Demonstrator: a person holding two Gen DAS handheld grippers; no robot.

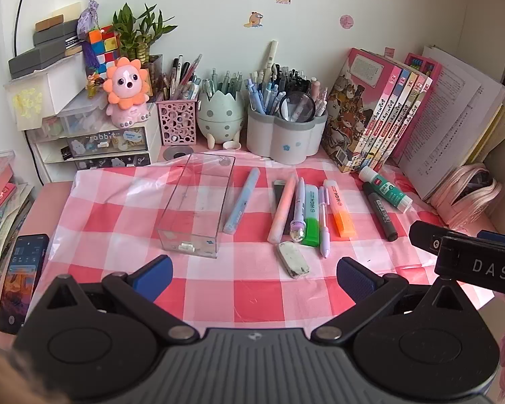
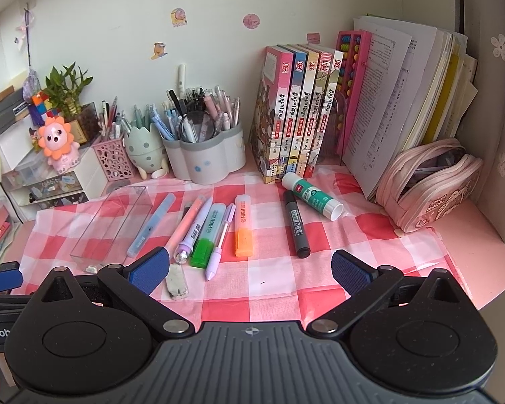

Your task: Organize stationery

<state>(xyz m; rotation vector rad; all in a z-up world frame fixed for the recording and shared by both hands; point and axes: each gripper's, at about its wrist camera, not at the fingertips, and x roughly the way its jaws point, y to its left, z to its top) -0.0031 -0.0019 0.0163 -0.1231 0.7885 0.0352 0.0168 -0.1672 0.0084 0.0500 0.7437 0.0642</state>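
A clear plastic box [image 1: 196, 202] [image 2: 112, 225] lies empty on the pink checked cloth. To its right lies a row of stationery: a blue pen [image 1: 241, 200] [image 2: 151, 225], a pink pen [image 1: 282, 212], a purple pen [image 1: 299, 208], a green highlighter [image 1: 311, 215] [image 2: 207, 234], an orange highlighter [image 1: 340, 207] [image 2: 244, 225], a black marker [image 1: 380, 210] [image 2: 296, 224], a glue stick [image 1: 385, 188] [image 2: 311, 195] and a worn eraser [image 1: 293, 259] [image 2: 176, 282]. My left gripper [image 1: 252, 277] hovers open near the eraser. My right gripper [image 2: 250, 271] is open too, holding nothing.
Full pen holders [image 1: 286, 128] [image 2: 205, 155] line the back wall, with books [image 1: 377, 114] [image 2: 296, 111] and papers at the right. A pink pouch [image 2: 431, 185] stands far right. A phone [image 1: 20, 272] lies at the left edge, beside small drawers [image 1: 94, 148].
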